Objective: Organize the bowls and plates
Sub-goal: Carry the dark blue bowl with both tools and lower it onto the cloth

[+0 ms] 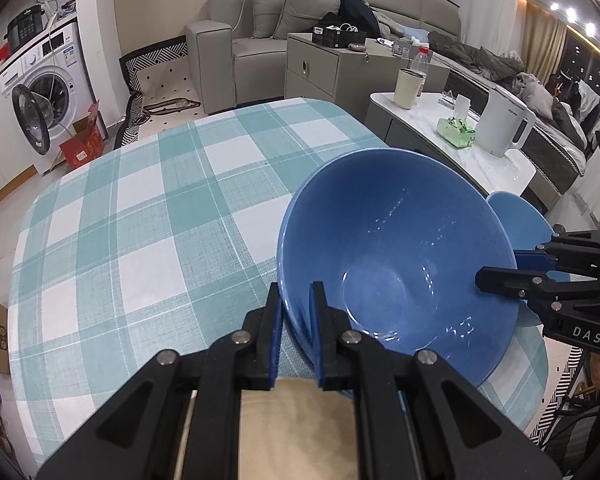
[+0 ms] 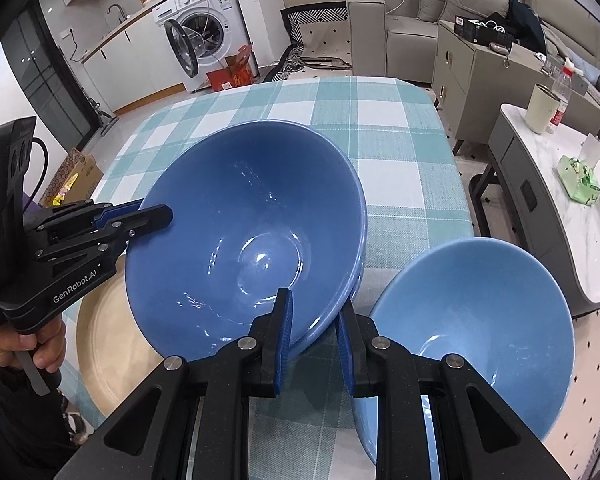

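A rounded-corner table draped in a woven teal-and-white checked cloth (image 1: 140,216) fills most of both views, its fabric showing a fine linen-like weave and thin white stripes. On it, held tilted with its mouth facing the cameras, is the large deep-blue glazed ceramic bowl (image 2: 252,236), a wide cone with a small flat circular floor and glossy highlights streaking its inner wall. Under its 8 o'clock side in the right wrist view lies a round beige matte plate (image 2: 100,344) with a shallow raised rim, partly covered by the bowl. At 4 o'clock from the large bowl sits a smaller pale-blue glazed bowl (image 2: 472,320) of the same conical shape, just beside it near the table's edge; whether the two touch cannot be told. The left gripper (image 1: 298,312), black angular plastic with blue ribbed pads, is clenched on the large bowl's rim at 6 o'clock in its own view, one finger inside the wall and one outside. The right gripper (image 2: 314,322), built the same way, is clamped on the opposite rim, at 5 o'clock of the bowl in its own view. A hand (image 2: 32,348) wraps the left gripper's handle at 9 o'clock in the right wrist view.
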`<state>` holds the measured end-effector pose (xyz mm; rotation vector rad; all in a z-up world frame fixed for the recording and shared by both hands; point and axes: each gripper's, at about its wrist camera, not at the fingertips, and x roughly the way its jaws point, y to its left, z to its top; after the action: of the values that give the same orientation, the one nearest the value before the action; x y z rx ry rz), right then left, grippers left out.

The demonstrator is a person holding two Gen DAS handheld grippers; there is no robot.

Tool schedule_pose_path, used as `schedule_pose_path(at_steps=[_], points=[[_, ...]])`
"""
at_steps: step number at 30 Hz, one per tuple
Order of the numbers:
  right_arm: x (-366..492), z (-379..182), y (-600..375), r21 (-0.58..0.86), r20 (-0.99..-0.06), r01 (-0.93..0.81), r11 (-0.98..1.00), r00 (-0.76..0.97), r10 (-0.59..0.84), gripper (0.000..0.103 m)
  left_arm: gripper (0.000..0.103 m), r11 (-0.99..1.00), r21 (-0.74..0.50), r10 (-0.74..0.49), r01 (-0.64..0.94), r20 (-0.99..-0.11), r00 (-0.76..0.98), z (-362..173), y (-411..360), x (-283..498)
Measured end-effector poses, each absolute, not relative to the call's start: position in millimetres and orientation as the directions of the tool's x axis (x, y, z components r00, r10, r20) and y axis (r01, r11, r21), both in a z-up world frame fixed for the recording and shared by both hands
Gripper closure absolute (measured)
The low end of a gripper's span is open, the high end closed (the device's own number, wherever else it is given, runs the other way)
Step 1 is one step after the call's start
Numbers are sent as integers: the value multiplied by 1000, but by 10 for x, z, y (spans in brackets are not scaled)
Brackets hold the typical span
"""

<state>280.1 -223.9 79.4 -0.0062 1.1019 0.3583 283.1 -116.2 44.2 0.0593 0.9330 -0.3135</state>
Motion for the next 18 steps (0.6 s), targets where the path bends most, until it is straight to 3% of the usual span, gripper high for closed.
schedule_pose_path(at_steps=[18], points=[[2807,770,-2015,-32,-898,-327,945,425,117,81,93,954,-76,-228,290,-812,537,384,-1173,2832]])
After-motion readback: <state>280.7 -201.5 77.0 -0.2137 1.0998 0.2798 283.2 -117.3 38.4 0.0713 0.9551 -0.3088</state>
